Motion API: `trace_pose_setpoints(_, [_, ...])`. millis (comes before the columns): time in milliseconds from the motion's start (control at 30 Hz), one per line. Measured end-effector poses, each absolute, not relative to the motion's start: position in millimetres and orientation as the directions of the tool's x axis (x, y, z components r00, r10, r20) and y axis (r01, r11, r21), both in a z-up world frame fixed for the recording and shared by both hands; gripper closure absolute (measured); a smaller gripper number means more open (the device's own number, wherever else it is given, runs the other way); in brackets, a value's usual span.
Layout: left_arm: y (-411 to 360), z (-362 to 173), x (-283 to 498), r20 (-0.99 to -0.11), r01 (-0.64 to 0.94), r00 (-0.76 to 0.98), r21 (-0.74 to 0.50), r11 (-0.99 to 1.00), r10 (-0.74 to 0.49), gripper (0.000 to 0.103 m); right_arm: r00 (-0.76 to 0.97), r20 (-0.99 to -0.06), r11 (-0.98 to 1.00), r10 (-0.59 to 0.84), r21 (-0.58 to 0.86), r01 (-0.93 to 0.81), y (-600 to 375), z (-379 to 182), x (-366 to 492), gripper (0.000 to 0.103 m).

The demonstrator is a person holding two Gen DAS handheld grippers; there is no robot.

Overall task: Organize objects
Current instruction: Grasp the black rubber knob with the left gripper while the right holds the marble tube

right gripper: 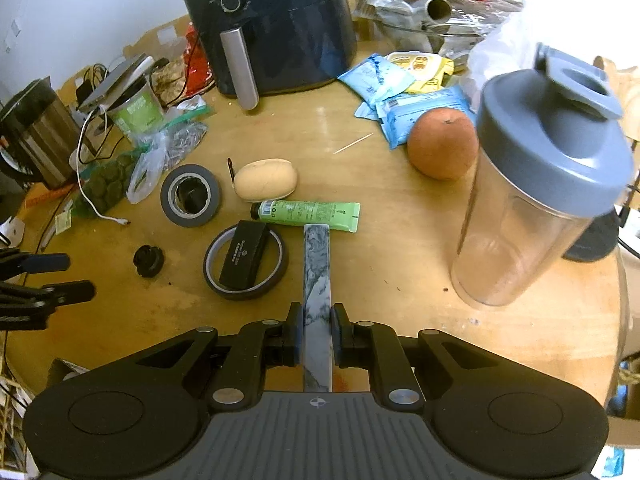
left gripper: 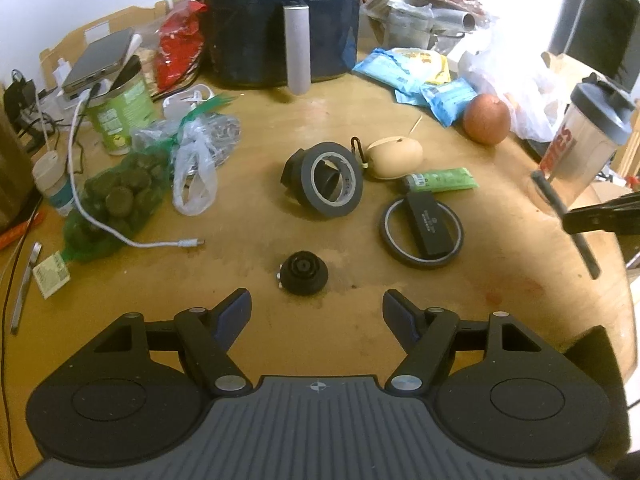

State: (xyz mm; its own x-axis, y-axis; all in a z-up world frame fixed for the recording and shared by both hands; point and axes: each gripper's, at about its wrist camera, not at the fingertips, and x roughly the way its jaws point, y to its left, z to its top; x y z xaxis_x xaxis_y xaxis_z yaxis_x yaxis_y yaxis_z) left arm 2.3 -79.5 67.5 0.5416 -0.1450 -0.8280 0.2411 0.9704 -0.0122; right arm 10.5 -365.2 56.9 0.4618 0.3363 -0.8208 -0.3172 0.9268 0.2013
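Right gripper (right gripper: 316, 334) is clamped on a marbled grey bar (right gripper: 317, 280), held above the table (right gripper: 400, 280) with its tip near the green tube (right gripper: 310, 212). Left gripper (left gripper: 317, 312) hangs spread wide, empty, just short of a small black knob (left gripper: 303, 272). Step in hand, apparently: relocating the bar. Next move requires a chosen set-down spot.

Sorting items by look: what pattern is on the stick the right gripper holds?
Grey-and-white marbling on the stick, clearest in the right wrist view.
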Motion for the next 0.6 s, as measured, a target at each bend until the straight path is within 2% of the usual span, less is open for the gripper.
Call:
trace_pose_setpoints(333, [-84.2,37.9,35.0,-0.844,0.281,0.52,0.025,0.959,-0.13,0.031,0.487,-0.809,0.938,0.329,0.219,-0.269,-375.7,64.8,-5.0,0.086])
trace_pose_setpoints(600, [-89.1,13.7,52.8,-0.86,0.304,0.497,0.049,0.951,-0.114,0.037,0.498,-0.81,0.948,0.309,0.221,-0.229,-382.2,65.3,-13.8,0.086])
